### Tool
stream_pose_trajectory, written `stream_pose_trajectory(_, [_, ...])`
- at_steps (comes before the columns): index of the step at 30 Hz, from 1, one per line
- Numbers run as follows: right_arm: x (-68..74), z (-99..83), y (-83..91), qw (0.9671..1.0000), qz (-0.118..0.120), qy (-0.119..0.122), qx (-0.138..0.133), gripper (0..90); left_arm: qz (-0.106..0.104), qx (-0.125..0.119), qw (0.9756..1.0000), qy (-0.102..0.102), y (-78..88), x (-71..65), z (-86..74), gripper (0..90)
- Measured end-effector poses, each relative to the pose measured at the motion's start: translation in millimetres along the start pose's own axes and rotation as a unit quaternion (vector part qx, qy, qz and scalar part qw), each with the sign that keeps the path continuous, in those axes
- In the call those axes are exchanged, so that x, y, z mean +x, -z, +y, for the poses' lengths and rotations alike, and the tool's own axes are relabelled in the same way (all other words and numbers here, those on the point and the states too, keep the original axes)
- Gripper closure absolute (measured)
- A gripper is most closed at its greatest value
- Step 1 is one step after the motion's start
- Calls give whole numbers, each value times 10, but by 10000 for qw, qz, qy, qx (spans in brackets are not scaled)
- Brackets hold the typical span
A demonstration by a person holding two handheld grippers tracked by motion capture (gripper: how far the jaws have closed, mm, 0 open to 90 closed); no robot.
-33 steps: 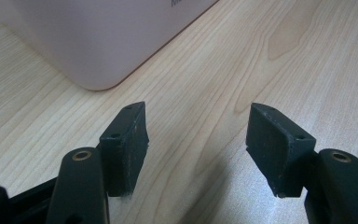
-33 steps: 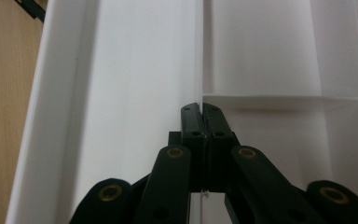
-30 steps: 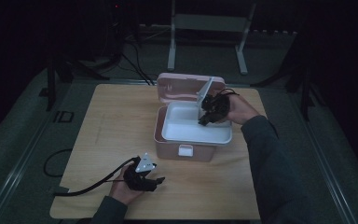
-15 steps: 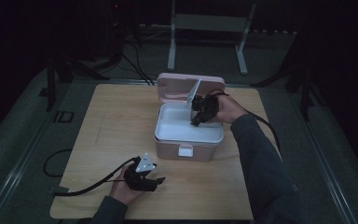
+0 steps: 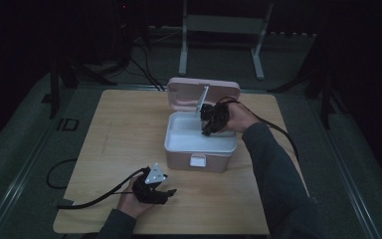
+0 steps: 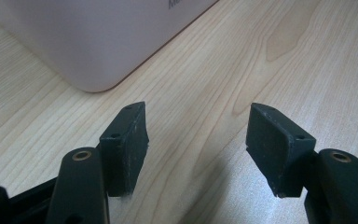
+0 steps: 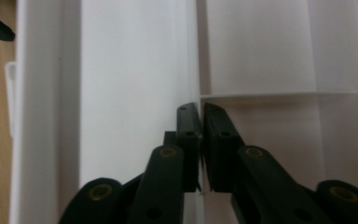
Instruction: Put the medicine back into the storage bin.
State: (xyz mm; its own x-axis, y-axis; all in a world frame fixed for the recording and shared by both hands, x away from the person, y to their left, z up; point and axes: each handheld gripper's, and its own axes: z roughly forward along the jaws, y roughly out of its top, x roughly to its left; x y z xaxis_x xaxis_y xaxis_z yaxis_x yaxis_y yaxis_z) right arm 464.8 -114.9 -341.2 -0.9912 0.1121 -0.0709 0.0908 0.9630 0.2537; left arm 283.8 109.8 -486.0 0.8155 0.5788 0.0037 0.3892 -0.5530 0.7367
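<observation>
One pink box (image 5: 201,149) sits mid-table (image 5: 109,149), lid (image 5: 189,92) open. The right gripper (image 5: 210,119) is clamped on one thin white divider (image 5: 202,101) over the box's back edge. Judgement: keep the panel upright and lower it straight, without twisting. The left gripper (image 5: 168,191) rests near the front edge, jaws apart, empty

The box (image 5: 201,144) sits mid-table (image 5: 109,134), lid behind it; the left gripper (image 5: 165,191) rests before it, leftward.
</observation>
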Motion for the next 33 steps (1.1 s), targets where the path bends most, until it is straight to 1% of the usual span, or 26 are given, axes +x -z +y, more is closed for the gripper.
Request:
stream_pose_trajectory(2, [-3, 3, -3, 10000, -21, -36, 10, 814, -6, -7, 10000, 1, 1, 1, 1, 382])
stream_pose_trajectory(4, [-2, 6, -4, 10000, -33, -41, 2, 815, -6, -10, 10000, 4, -1, 1, 1, 382])
stream_pose_trajectory(6, [13, 6, -7, 10000, -32, 17, -7, 868, -4, -5, 10000, 1, -3, 0, 3, 382])
stream_pose_trajectory(7, [27, -16, -5, 9999, -26, 95, -83, 883, -3, 0, 10000, 0, -3, -3, 4, 382])
stream_pose_trajectory(9, [15, -38, 3, 9998, 45, 104, -168, 889, -2, 2, 10000, -4, -4, -5, 4, 382])
stream_pose_trajectory(11, [22, -56, 9, 9996, 31, 134, -252, 894, -1, 4, 10000, -5, -5, -2, 4, 382])
stream_pose_trajectory(12, [22, -56, 9, 9996, 31, 134, -252, 894, -1, 4, 10000, -5, -5, -2, 4, 382])
stream_pose_trajectory(14, [24, -76, 22, 9992, 116, 172, -337, 896, -12, 9, 10000, -2, -10, -2, 3, 382])
stream_pose_trajectory(18, [28, -86, 34, 9990, 89, 172, -401, 897, -9, 17, 10000, -6, -11, -2, 3, 382])
stream_pose_trajectory(20, [17, -117, 35, 9984, 177, 117, -529, 897, -10, 10, 10000, 0, -10, -3, 3, 382])
stream_pose_trajectory(21, [17, -117, 35, 9984, 177, 117, -529, 897, -11, 8, 10000, -3, -10, -4, 3, 382])
stream_pose_trajectory(22, [8, -125, 5, 9984, 208, 25, -524, 895, -9, 16, 10000, -2, -13, -3, 3, 382])
stream_pose_trajectory(23, [6, -125, -5, 9984, 230, 15, -512, 894, -10, 20, 10000, -6, -14, -3, 3, 382])
stream_pose_trajectory(28, [9, -137, -9, 9981, 208, -29, -579, 887, -9, 14, 10000, -13, -14, -3, 4, 382])
stream_pose_trajectory(29, [8, -126, -7, 9985, 133, -71, -533, 817, -3, 12, 10000, -7, -10, -3, 4, 382])
stream_pose_trajectory(30, [9, -112, 3, 9988, 46, -116, -470, 784, -4, 10, 10000, -6, -8, -3, 4, 382])
stream_pose_trajectory(31, [8, -102, 22, 9988, 44, -137, -478, 755, -5, 12, 10000, -8, -9, -2, 4, 382])
stream_pose_trajectory(32, [7, -96, 55, 9983, 81, -164, -549, 733, -2, 14, 10000, -5, -10, -2, 4, 382])
stream_pose_trajectory(33, [9, -94, 91, 9980, 3, -189, -610, 725, 5, 22, 10000, -9, -11, -1, 3, 382])
